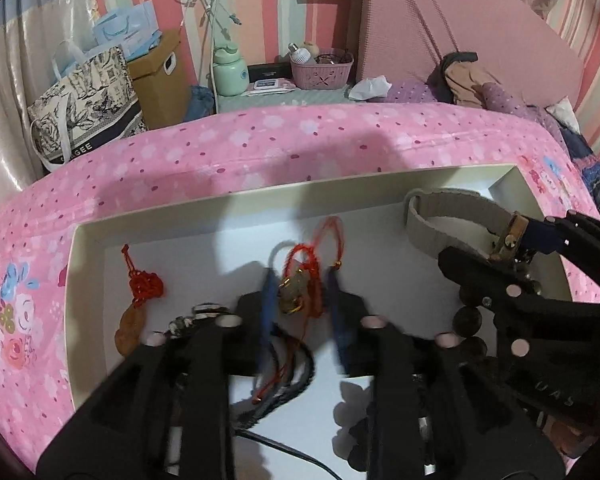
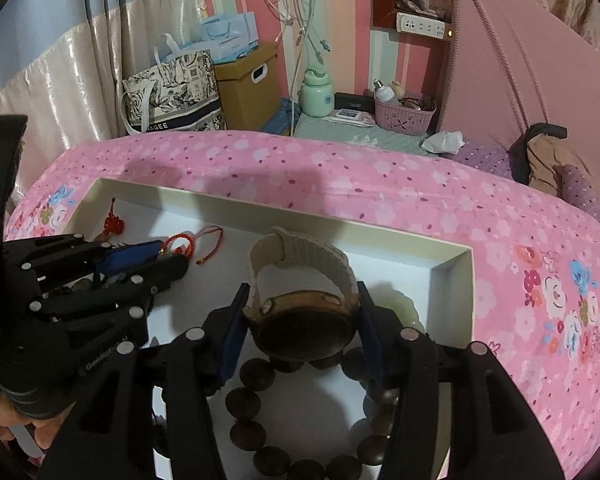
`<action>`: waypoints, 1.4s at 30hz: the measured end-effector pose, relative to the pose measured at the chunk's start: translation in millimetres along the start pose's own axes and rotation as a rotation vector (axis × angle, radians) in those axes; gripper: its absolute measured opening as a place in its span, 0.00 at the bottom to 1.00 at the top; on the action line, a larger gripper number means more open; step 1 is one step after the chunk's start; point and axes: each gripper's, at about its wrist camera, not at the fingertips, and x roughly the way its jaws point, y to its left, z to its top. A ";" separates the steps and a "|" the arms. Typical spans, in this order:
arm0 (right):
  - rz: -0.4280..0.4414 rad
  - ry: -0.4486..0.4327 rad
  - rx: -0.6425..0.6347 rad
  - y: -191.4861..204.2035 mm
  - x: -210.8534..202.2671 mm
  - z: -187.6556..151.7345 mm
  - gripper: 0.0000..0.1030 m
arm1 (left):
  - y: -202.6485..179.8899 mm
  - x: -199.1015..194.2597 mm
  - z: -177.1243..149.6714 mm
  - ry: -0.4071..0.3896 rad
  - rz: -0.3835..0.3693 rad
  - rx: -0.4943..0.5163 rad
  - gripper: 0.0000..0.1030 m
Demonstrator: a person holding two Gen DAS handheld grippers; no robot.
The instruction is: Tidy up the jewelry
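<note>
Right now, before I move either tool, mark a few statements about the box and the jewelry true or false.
1. The right tool is closed on the watch. True.
2. The dark bead bracelet lies on the bedspread outside the box. False: it lies inside the box, just below the watch.
3. The red knot charm lies in the box near its left wall. True.
4. The watch strap is black. False: it is beige.
</note>
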 end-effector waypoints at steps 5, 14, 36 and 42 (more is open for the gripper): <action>0.011 -0.054 0.012 -0.7 -26.1 -3.5 0.53 | 2.9 -17.5 -6.2 -0.031 -0.019 -0.008 0.46; -0.037 -0.222 -0.019 6.3 -122.2 -23.0 0.65 | 22.9 -110.9 -38.8 -0.225 -0.028 -0.051 0.76; -0.138 -0.442 0.113 2.8 -215.4 -280.0 0.95 | 86.7 -223.6 -308.9 -0.472 0.241 -0.155 0.97; -0.189 -0.452 0.088 9.1 -209.8 -287.4 0.95 | 87.7 -217.7 -316.8 -0.500 0.248 -0.155 0.97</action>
